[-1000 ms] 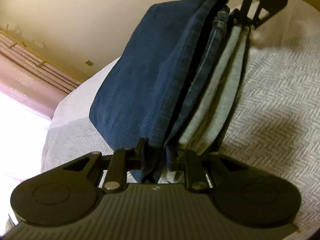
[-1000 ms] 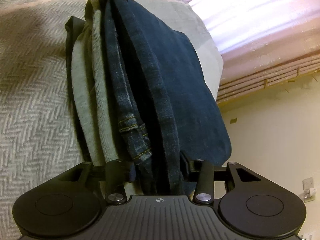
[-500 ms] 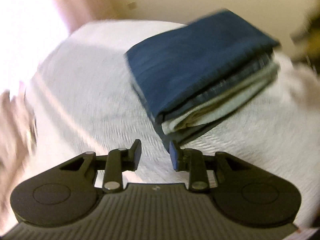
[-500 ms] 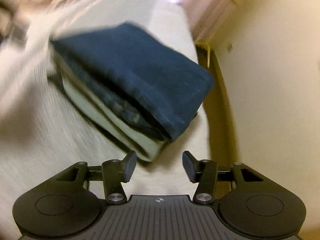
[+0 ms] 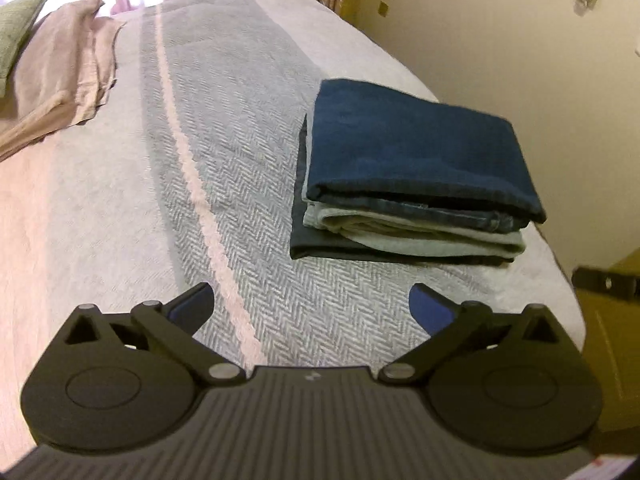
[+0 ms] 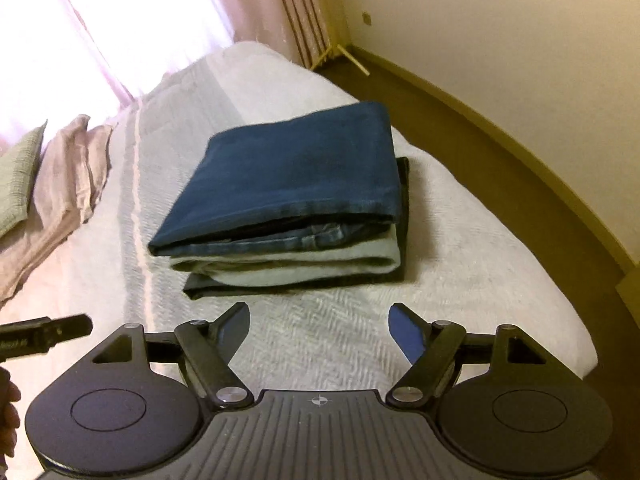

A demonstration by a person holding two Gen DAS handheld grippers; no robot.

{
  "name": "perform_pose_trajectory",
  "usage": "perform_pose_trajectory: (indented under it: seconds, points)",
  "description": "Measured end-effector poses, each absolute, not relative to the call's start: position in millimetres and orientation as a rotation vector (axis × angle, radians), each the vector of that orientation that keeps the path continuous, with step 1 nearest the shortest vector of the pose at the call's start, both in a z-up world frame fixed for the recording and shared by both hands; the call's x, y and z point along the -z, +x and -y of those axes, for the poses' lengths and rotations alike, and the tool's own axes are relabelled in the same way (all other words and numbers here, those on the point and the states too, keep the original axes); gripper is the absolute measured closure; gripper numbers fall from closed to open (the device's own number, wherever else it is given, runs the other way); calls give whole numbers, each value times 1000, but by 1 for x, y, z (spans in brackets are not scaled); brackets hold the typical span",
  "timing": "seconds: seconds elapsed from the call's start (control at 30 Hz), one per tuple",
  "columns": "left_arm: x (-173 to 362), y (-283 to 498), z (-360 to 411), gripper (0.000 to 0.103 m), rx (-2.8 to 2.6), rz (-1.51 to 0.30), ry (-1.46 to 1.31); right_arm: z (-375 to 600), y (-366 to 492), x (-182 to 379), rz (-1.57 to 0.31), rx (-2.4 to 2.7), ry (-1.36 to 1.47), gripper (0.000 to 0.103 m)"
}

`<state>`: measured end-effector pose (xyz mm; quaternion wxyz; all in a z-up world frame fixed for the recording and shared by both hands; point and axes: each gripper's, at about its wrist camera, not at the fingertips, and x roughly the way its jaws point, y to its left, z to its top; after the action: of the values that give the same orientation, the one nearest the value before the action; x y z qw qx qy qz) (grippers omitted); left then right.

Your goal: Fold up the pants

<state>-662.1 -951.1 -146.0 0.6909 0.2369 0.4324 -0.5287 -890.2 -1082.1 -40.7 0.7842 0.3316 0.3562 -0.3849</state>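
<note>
Two grippers of mine hang over the bed, both released and empty: my left gripper has its blue-padded fingers spread wide above the herringbone bedspread, and my right gripper is splayed the same way. The folded pants, dark blue denim, sit on top of a stack of folded clothes, ahead of my left gripper and to its right, apart from the fingertips with a strip of bare bedspread between. From my right gripper the same pants lie straight ahead, again short of touching. Beneath the denim I see a paler grey-green garment and a dark one at the bottom, its edge poking out on the right side. The stack rests near the bed's far-right corner, close to the cream wall. Nothing lies between either gripper and the stack. Off to the left, a crumpled pinkish cloth and a green pillow lie well apart from the stack. Pink curtains hang past the bed.
</note>
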Motion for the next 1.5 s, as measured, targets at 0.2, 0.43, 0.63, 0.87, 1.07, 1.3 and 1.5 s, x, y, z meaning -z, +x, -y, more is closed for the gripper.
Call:
perform_pose_trajectory:
  seconds: [0.2,0.43,0.63,0.87,1.07,1.3,1.5]
  points:
    - [109,-664,909,1,1232,-916,497,1028,-897,13,-746,887,692,29]
    - [78,-676,851,1,1289,-859,532,958,-904,-10,-720,923,645,29]
    - [62,-690,808,1,1312,-852,519,915,-915,-26,-708,935,631,29]
    - [50,-707,787,1,1279,-831,513,900,-922,-40,-696,915,604,29]
    - [44,-724,789,1,1234,-824,492,911,-928,-47,-701,867,574,29]
    - [40,-748,793,1,1202,-810,492,923,-939,-49,-716,818,546,29]
    - [39,-763,799,1,1195,-805,500,930,-950,-49,-716,806,552,29]
